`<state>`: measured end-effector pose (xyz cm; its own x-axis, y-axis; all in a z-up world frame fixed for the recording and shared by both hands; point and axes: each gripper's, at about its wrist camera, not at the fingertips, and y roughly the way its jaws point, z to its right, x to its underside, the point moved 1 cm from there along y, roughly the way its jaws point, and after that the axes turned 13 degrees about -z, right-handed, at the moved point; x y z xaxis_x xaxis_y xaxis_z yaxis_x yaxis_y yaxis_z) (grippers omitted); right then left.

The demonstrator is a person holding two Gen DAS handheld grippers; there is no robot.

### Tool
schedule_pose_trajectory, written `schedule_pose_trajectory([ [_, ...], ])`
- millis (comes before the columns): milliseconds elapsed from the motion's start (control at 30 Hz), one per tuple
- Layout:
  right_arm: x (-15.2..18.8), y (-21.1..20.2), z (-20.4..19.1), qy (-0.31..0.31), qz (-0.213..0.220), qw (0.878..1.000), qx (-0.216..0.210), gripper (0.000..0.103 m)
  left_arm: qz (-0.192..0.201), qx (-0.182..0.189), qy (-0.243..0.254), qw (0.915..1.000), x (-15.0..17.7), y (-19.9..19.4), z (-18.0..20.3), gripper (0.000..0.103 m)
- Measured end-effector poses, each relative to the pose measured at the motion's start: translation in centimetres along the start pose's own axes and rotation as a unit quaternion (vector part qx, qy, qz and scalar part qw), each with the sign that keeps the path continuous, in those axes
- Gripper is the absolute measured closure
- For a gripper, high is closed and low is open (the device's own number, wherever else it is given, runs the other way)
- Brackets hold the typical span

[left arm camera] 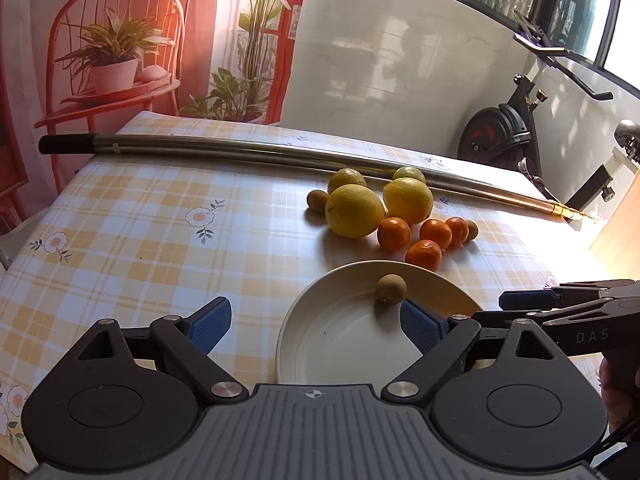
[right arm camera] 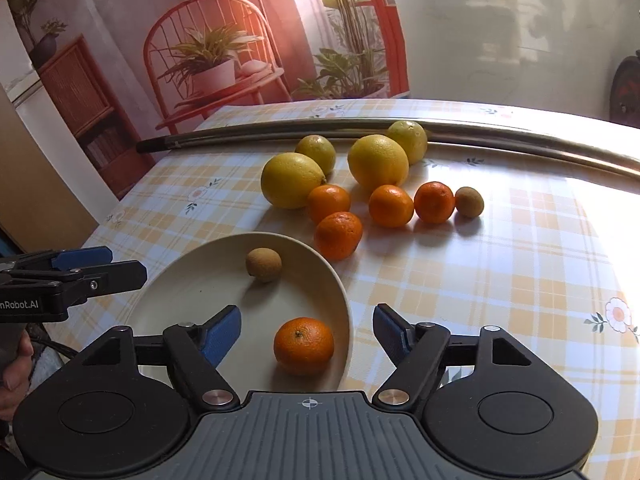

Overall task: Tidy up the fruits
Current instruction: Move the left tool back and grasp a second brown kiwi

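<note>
both the left gripper (left arm camera: 316, 322) and right gripper (right arm camera: 307, 332) gape empty, and bumping the plate (right arm camera: 160, 280) could roll the mandarin (right arm camera: 303, 345) over its shallow rim.

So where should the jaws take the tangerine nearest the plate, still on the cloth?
Across its middle, coming from above with the right gripper. The tangerine is round and sits close to the plate rim and another tangerine, so its left and right sides look freest.
</note>
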<state>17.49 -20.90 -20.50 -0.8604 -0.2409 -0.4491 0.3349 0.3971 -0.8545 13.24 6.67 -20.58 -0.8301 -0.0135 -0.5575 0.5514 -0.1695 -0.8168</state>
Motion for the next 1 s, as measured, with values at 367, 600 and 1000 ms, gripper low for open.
schedule_pose_trajectory([
  [367,-0.5,-1.2,1.4,0.006,0.047,0.998,0.044,0.034,-0.008,-0.022,-0.008,0.9997,-1.8,0.5,-0.8,0.009],
  [600,-0.9,-0.9,3.6,0.055,0.055,0.995,0.054,0.032,-0.001,-0.068,0.010,0.9976,-4.1,1.0,-0.9,0.010],
  [1000,-1.7,0.0,5.4,0.076,0.068,0.992,0.073,0.032,-0.018,-0.022,0.026,0.9993,-9.1,4.9,-2.9,0.040],
])
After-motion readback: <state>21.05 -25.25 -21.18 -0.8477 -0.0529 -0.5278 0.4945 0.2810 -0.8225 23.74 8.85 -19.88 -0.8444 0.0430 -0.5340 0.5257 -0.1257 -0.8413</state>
